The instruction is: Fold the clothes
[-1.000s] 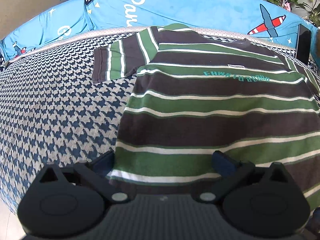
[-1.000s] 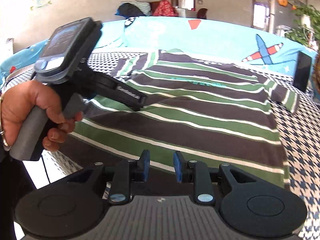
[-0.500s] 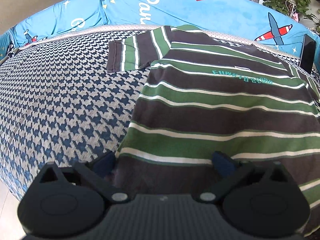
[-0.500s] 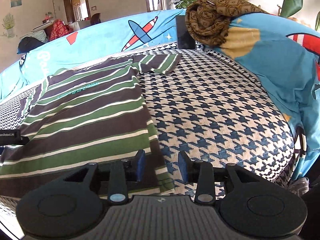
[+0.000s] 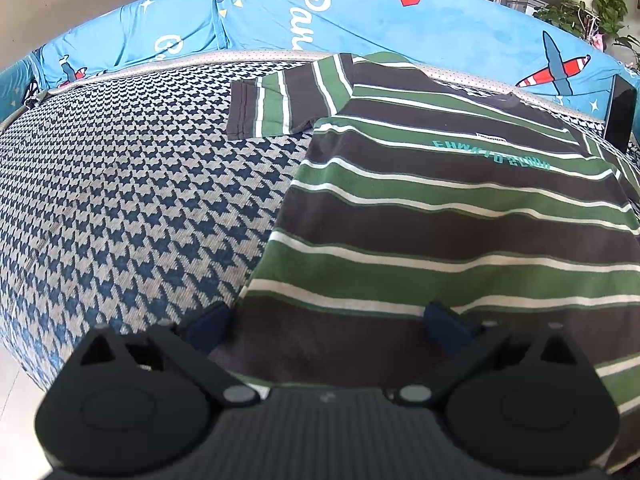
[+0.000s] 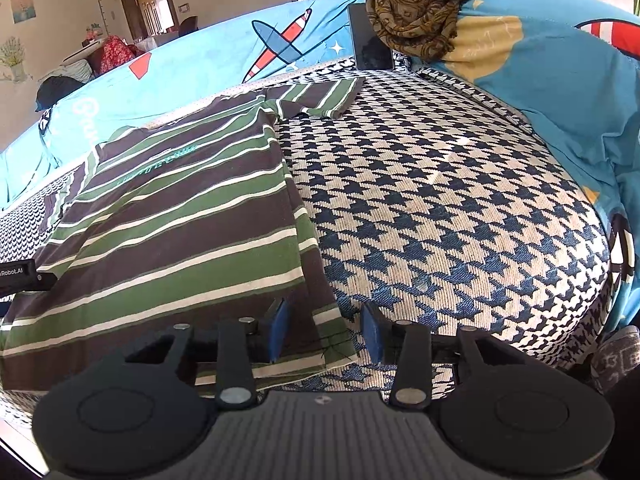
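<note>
No fold yet, we judge: striped T-shirt (image 5: 460,216) lies flat on the houndstooth sofa (image 5: 120,200), left gripper (image 5: 328,320) jaws wide over its hem corner, right gripper (image 6: 326,330) jaws closing around the other corner, not yet clamped.

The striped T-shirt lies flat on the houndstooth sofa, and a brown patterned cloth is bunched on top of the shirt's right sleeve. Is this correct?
Not quite. The striped T-shirt does lie flat on the houndstooth sofa, but the brown patterned cloth is bunched on the blue cushion behind it, not on the sleeve. The right wrist view shows this.
</note>
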`<state>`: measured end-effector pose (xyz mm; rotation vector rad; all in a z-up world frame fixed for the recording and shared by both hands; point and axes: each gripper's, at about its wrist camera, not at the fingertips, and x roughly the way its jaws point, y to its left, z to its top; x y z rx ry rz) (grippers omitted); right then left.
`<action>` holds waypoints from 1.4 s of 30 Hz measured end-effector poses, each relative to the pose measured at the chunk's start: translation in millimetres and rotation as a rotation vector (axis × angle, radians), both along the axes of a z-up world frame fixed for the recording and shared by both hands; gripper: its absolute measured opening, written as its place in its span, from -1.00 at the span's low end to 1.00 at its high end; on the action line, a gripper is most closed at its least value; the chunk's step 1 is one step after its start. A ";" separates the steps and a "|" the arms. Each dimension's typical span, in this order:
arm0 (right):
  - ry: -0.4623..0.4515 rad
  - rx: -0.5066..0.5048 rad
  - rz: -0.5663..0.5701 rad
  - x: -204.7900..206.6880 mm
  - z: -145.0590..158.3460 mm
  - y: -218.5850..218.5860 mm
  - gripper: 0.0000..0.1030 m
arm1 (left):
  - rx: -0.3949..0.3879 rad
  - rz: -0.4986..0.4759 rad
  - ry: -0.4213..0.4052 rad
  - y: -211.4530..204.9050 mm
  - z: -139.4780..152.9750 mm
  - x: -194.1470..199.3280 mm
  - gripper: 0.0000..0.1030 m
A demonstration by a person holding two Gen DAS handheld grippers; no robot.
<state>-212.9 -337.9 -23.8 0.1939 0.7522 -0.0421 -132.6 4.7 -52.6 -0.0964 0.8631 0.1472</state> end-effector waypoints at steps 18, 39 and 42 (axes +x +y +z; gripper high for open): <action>-0.020 -0.057 -0.057 -19.8 4.2 2.0 -0.95 | -0.006 0.020 -0.006 -0.9 -1.7 -13.8 1.00; -0.005 -0.105 -0.013 -9.5 8.0 21.7 -0.76 | 0.011 0.069 0.008 -7.7 -5.1 -20.7 1.00; -0.003 -0.112 0.020 -4.8 10.8 27.4 -0.74 | 0.008 0.072 0.001 -7.5 -5.5 -21.9 1.00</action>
